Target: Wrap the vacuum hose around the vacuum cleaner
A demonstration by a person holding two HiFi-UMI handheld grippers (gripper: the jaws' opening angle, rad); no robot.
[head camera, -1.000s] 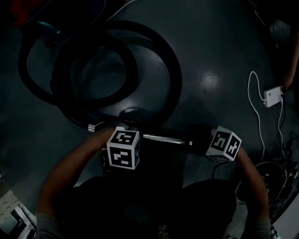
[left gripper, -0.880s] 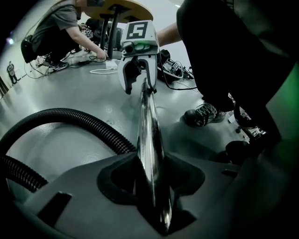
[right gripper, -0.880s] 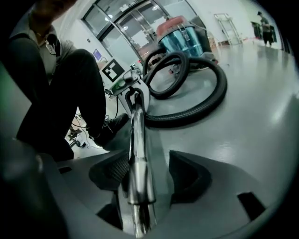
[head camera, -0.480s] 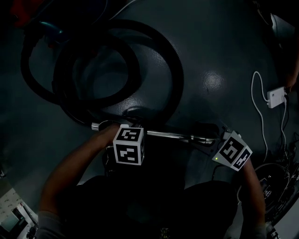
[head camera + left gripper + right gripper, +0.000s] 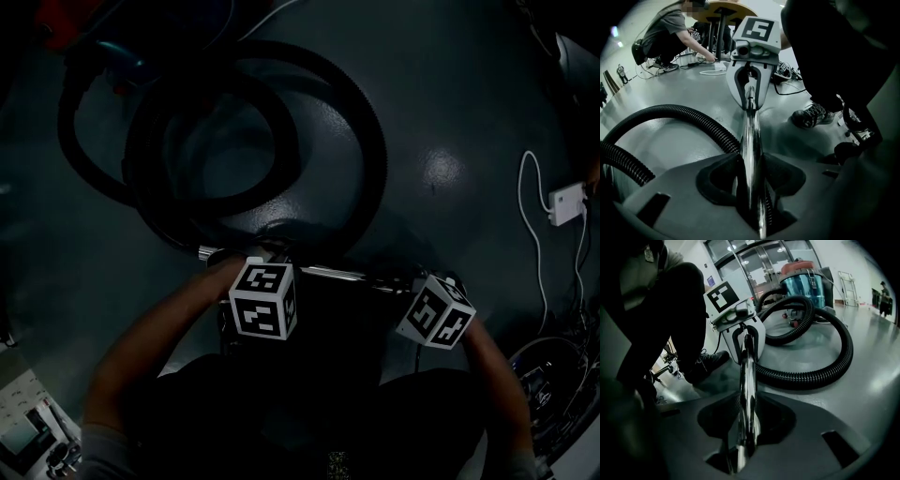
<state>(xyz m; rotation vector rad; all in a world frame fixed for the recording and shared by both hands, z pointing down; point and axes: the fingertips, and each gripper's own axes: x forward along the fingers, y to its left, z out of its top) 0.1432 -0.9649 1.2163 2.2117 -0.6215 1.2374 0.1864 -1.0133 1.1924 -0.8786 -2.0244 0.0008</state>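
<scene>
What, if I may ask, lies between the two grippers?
Only the chrome vacuum wand, per the head view: the left gripper grips it, and the right gripper has just closed its fingers on it.

Metal tube [image 5: 751,133] in left hand-held gripper [image 5: 751,165]

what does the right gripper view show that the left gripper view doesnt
Only the right gripper view: the vacuum cleaner, with a blue drum and red top, and glass doors behind it.
Only the left gripper view: a crouching person beside a round table.
Both: the metal tube running from that view's own tool to the other one, the black ribbed hose on the floor, and a shoe. The left tool is clamped on the tube; the right tool has just been closing its jaws onto it.
</scene>
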